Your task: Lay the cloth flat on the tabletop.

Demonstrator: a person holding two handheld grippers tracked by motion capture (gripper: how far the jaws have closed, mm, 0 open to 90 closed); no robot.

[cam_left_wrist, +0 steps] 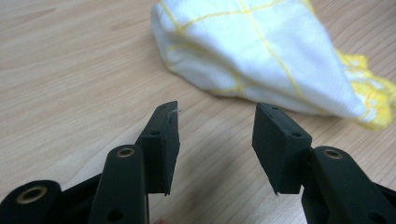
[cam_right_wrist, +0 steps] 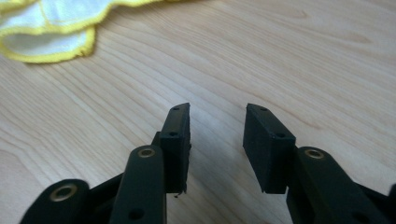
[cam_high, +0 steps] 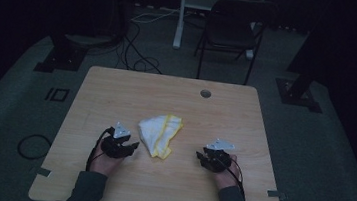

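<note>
A crumpled white cloth with yellow edging (cam_high: 160, 133) lies near the middle of the wooden table (cam_high: 117, 89). My left gripper (cam_high: 135, 145) rests on the table just left of the cloth, open with nothing between its jaws. In the left gripper view the cloth (cam_left_wrist: 261, 51) lies just ahead of the open left gripper (cam_left_wrist: 215, 112). My right gripper (cam_high: 198, 156) sits to the right of the cloth, a short gap away. It is open and holds nothing. The right gripper view has the cloth's yellow hem (cam_right_wrist: 51, 32) at the upper left, beyond the right gripper (cam_right_wrist: 217, 109).
A small round hole (cam_high: 206, 93) is set in the table near its far edge. A dark folding chair (cam_high: 231, 30) and a white stand (cam_high: 181, 15) are on the floor beyond the table. Cables (cam_high: 136, 51) trail over the floor at the far left.
</note>
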